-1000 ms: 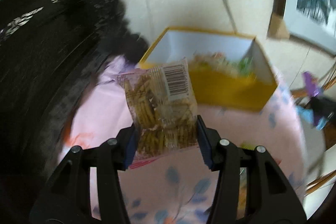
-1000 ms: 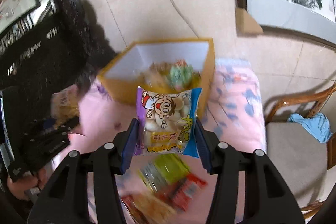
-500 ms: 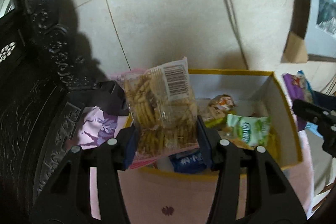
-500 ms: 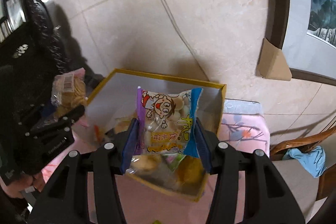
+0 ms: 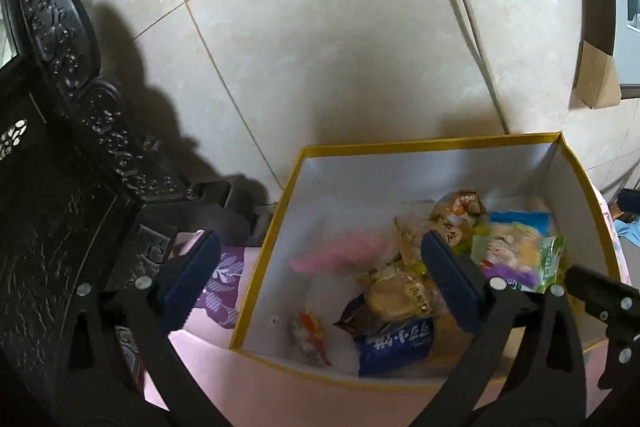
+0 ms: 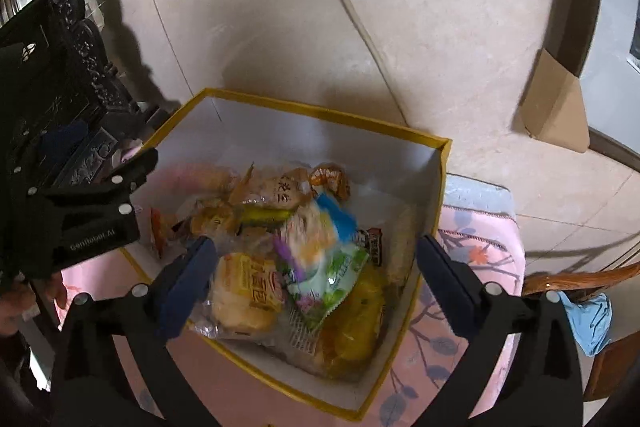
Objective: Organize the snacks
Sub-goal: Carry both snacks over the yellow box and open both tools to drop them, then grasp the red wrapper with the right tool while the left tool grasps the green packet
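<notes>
Both grippers are hanging over the same yellow-rimmed box (image 5: 420, 147), and neither has anything in it. The left gripper (image 5: 320, 283) has its jaws swinging apart, blue pads wide, nothing pressed between them; through the gap you just look down at the box's white floor and near-left corner. The right gripper (image 6: 316, 283) is doing the same thing, jaws opening, pads clear of everything, with the snack pile showing below the gap. A blurry pink-edged packet (image 5: 340, 253) sits against the left side of the box floor, too smeared to say more. Another blurred packet with blue, purple and yellow on it (image 6: 316, 231) lies on top of the heap in the middle, overlapping a green-and-white packet (image 6: 332, 279). Around those are a bun in clear wrap (image 6: 244, 291) at the near edge, a blue packet (image 5: 394, 345) in the near part of the box, a small red-and-white candy (image 5: 310, 337) alone on the bare floor, and some tan wrapped pastries (image 6: 280, 191) toward the far wall. The box sits on a pink floral cloth (image 6: 476, 255), tucked up to the tiled wall (image 5: 320, 27), with dark carved furniture (image 5: 60, 187) on the left. A white cable (image 5: 460, 7) runs down the wall behind the box.
</notes>
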Available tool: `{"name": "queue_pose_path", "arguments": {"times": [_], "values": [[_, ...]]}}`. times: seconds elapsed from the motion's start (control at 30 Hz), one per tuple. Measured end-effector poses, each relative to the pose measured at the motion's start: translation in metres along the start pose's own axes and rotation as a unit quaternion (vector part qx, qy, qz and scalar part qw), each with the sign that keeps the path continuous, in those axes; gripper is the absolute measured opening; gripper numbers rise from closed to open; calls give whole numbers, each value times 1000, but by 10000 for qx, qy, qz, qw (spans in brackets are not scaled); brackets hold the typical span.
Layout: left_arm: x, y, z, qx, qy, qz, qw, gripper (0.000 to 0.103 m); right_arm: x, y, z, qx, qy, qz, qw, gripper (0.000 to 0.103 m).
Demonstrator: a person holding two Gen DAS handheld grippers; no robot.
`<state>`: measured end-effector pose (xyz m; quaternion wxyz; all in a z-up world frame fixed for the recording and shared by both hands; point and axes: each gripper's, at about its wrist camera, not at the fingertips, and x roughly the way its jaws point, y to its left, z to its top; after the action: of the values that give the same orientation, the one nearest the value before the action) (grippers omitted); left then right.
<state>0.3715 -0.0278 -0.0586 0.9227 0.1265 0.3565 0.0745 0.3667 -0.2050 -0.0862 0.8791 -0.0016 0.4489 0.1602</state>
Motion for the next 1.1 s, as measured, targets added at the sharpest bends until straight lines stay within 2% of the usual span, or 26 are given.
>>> {"name": "queue_pose_path", "arguments": {"times": [0.07, 0.17, 0.27, 0.33, 0.4, 0.5, 0.6, 0.7, 0.8, 0.93, 1.03, 1.1], "values": [[-8, 4, -6, -81, 92, -35, 9999, 101, -8, 0, -6, 19, 58, -24, 10000, 101], [-33, 8, -28, 25, 172, -198, 9997, 101, -34, -7, -45, 237, 227, -328, 9989, 101], [-68, -1, -65, 480, 164, -515, 9974, 101, -58, -14, -110, 586, 451, -446, 9963, 102], [-90, -8, -93, 586, 251, -767, 9950, 101, -60, -14, -163, 889, 867, -537, 9908, 102], [-105, -10, -115, 471, 385, -914, 9940, 101, -54, -11, -208, 1185, 1264, -479, 9837, 102], [-121, -10, -147, 313, 680, -1124, 9908, 101, -46, -3, -246, 1304, 1435, -710, 9784, 102], [-131, -14, -170, 590, 791, -847, 9915, 101, -37, 0, -258, 1480, 1446, -650, 9762, 102], [-136, -21, -176, 869, 794, -715, 9905, 101, -27, 2, -260, 1509, 1353, -721, 9766, 102], [-138, -35, -179, 956, 839, -845, 9883, 101, -25, -3, -266, 1497, 1330, -961, 9750, 102], [-136, -66, -184, 1091, 918, -1182, 9827, 101, -38, -28, -278, 1687, 1427, -1448, 9645, 102], [-130, -98, -192, 1362, 971, -1334, 9768, 101, -45, -36, -285, 1677, 1368, -1576, 9635, 102], [-120, -119, -196, 1345, 1188, -1341, 9746, 101, -48, -38, -287, 1712, 1245, -1652, 9633, 102]]}}
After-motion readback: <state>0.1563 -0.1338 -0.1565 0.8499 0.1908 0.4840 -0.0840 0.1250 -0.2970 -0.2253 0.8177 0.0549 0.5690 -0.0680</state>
